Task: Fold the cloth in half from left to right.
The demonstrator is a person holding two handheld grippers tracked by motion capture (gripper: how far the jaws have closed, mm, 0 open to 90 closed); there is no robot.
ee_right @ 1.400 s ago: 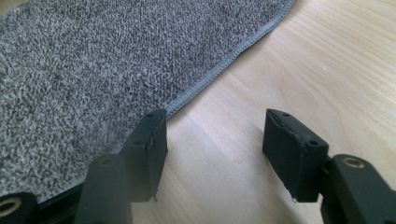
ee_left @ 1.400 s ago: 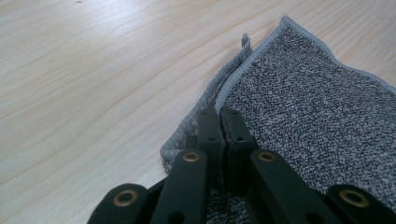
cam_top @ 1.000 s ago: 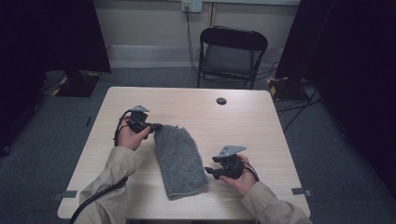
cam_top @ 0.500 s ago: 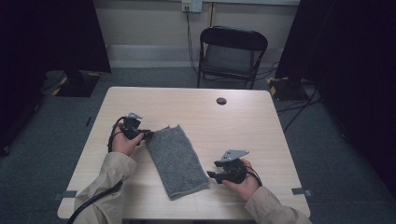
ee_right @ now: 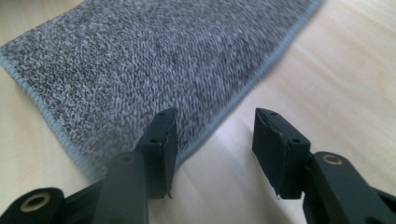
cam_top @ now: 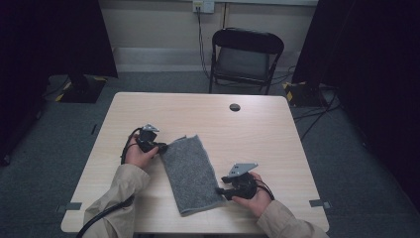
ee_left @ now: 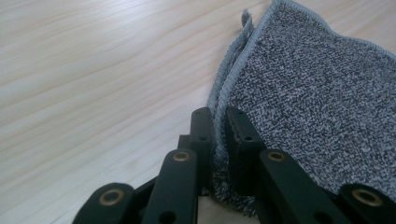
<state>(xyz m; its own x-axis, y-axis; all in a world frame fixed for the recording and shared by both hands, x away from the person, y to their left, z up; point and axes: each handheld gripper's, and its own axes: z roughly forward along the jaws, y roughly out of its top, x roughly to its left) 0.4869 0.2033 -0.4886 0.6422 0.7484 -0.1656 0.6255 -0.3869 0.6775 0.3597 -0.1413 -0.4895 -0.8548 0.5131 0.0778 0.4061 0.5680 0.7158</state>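
Note:
A grey speckled towel (cam_top: pixel 190 171) lies folded into a long strip on the light wooden table (cam_top: pixel 257 129), running from the middle toward the near edge. My left gripper (cam_top: pixel 161 146) is at the towel's far left corner, shut on its stitched edge (ee_left: pixel 219 107), which stands pinched upright between the jaws. My right gripper (cam_top: pixel 220 191) sits by the towel's near right edge, open, with one jaw over the cloth (ee_right: pixel 140 70) and the other over bare wood. Nothing is between its fingers (ee_right: pixel 161 140).
A small dark round grommet (cam_top: pixel 235 107) sits in the table near the far edge. A black folding chair (cam_top: pixel 245 54) stands behind the table. Bare wood lies to the right of the towel and along the far half.
The left gripper has pulled the towel's far end toward the near left, and the towel has flattened and turned slightly. The right gripper has slid a little nearer, staying at the towel's near right edge.

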